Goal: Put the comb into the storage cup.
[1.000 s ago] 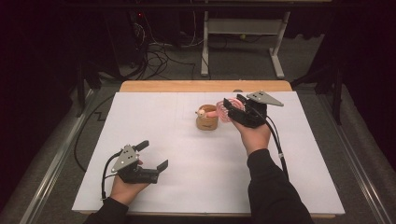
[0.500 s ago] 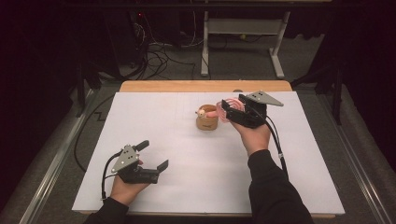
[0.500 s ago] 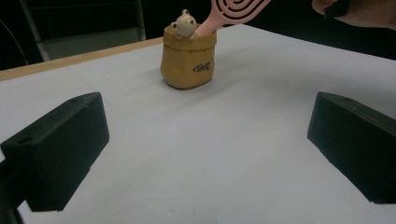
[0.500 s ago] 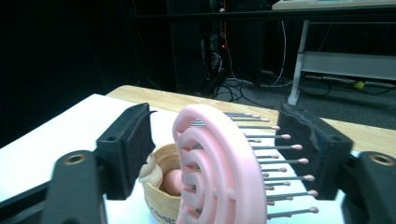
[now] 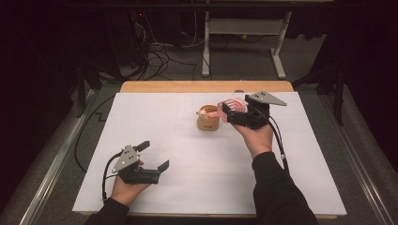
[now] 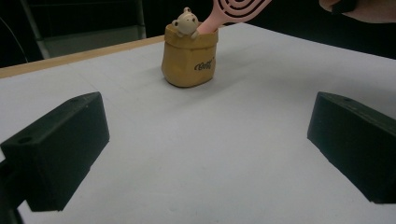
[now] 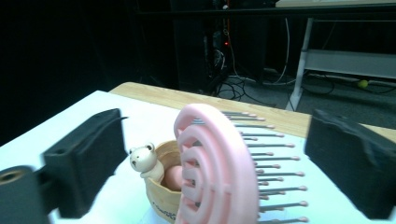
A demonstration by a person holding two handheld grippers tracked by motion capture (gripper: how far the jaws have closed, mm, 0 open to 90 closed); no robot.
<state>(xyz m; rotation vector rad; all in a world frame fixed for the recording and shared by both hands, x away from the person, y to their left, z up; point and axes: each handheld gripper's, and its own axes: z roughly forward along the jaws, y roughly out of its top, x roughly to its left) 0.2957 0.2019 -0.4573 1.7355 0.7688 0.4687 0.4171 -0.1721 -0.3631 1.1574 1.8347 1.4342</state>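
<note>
A tan pouch-shaped holder (image 5: 208, 123) with a small bear figure (image 7: 144, 161) on its rim stands on the white mat (image 5: 197, 178), right of centre at the back. A pink hairbrush (image 5: 233, 108) leans out of it, handle down inside. My right gripper (image 5: 230, 112) is level with the brush head (image 7: 210, 158). Its jaws have just been opening and now stand wide on either side, pads off the brush. My left gripper (image 5: 153, 155) rests open near the front left of the mat, with nothing between its jaws. It faces the holder (image 6: 189, 58) and brush (image 6: 238, 9).
The mat covers a wooden table whose bare edge (image 5: 206, 86) shows at the back. Beyond it are cables on the floor (image 5: 159, 56) and a white desk frame (image 5: 244, 33). Grey rails (image 5: 51, 168) run along both sides of the table.
The right gripper's jaws have spread apart around the brush head, letting it go. The brush stays propped in the holder. Neither hand has shifted.
</note>
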